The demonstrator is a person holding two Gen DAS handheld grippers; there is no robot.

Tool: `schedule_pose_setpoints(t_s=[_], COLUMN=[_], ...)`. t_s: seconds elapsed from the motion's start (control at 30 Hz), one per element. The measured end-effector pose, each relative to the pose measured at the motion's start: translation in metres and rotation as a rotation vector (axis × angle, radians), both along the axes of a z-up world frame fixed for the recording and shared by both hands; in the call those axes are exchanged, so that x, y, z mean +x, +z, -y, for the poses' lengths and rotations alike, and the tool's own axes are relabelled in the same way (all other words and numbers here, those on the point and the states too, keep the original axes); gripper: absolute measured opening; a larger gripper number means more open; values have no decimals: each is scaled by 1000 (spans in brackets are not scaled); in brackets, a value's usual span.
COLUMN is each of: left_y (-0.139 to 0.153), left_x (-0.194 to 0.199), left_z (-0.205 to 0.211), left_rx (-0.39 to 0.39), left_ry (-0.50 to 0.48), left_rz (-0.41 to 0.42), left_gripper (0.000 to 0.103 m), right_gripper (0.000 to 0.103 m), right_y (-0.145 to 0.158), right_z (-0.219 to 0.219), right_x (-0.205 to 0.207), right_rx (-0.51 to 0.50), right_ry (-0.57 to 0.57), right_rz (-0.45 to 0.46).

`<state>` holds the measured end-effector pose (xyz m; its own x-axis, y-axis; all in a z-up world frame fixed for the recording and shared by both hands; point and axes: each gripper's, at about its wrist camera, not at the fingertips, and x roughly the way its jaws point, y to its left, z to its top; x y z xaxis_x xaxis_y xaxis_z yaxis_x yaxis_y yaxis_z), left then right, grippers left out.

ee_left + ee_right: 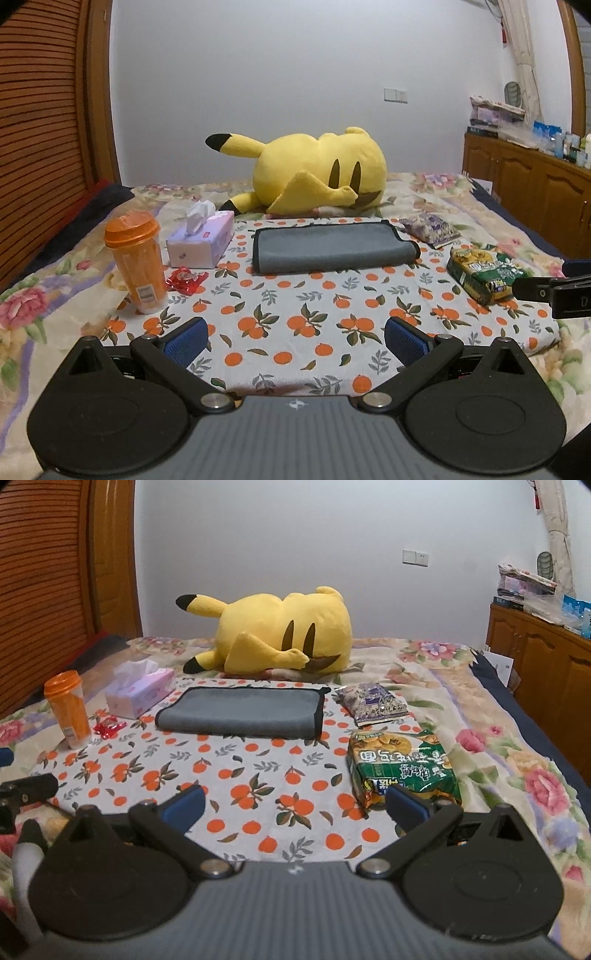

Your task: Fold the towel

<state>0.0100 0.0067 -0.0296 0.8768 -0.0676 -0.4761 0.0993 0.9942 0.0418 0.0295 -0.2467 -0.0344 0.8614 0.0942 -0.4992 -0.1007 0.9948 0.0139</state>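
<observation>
Towel: grey towel (328, 248) lies folded flat before the plush toy (317, 170), so little folding seems left.
Left gripper (295, 338): jaws spread, empty, well short of towel.
Right gripper (293, 810): jaws spread, empty, likewise.

A grey towel (325, 246) (242, 712) with dark-bound edges is seen lying flat, folded into a long rectangle, towards the far edge of the orange-printed cloth (295, 314) (258, 775), fold rounded at its near side.
</observation>
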Motion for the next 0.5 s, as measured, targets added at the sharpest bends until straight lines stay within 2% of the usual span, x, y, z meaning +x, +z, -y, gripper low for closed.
schedule_pose_setpoints(t_s=[0.5], left_y=[4], left_x=[-6], left_z=[2], left_rx=[17], left_ry=[-5], left_rz=[53], left_gripper=[103], right_gripper=[103], right_y=[4], right_z=[2], right_x=[-6], right_rx=[5], right_ry=[-9], right_rz=[51])
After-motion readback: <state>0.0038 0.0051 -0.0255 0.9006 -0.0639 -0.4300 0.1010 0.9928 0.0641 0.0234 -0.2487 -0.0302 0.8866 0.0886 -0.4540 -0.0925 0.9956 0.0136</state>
